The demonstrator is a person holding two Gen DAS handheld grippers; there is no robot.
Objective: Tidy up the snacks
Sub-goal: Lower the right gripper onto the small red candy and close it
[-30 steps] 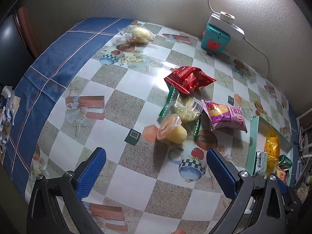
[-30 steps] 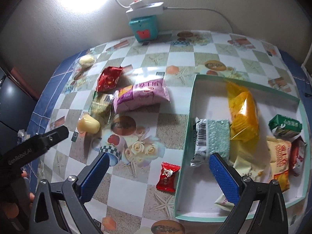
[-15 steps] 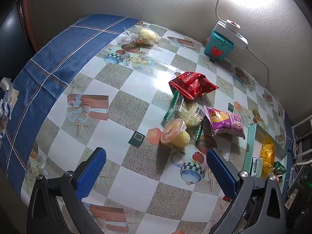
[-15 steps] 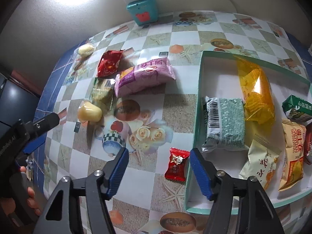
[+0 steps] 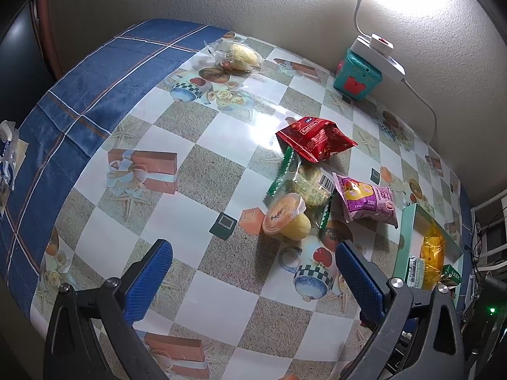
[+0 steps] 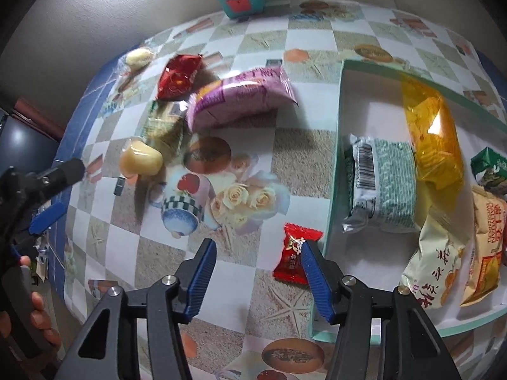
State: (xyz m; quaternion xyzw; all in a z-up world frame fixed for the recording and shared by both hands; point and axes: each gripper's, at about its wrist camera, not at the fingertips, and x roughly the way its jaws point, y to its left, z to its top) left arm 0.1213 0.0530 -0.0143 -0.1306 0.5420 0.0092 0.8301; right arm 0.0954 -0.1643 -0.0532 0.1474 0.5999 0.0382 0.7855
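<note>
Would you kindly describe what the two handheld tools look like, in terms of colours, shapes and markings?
Both match. The left tool and right tool each have two black skeletal arms with triangular cut-outs and silver pivot screws, tipped by flat, ribbed blue pads. Seen from the right wrist view, the left one has a black body with a rounded front. No legible markings or cables show.

The left hand-held gripper (image 5: 252,277) has two black, angular plastic arms with triangular cut-outs, each ending in a ribbed blue pad. A silver screw head sits at the base of each pad and a darker one further back on the arm. The right hand-held gripper (image 6: 256,277) has the same build: black arms, blue ribbed pads (image 6: 202,277), silver screws.
</note>
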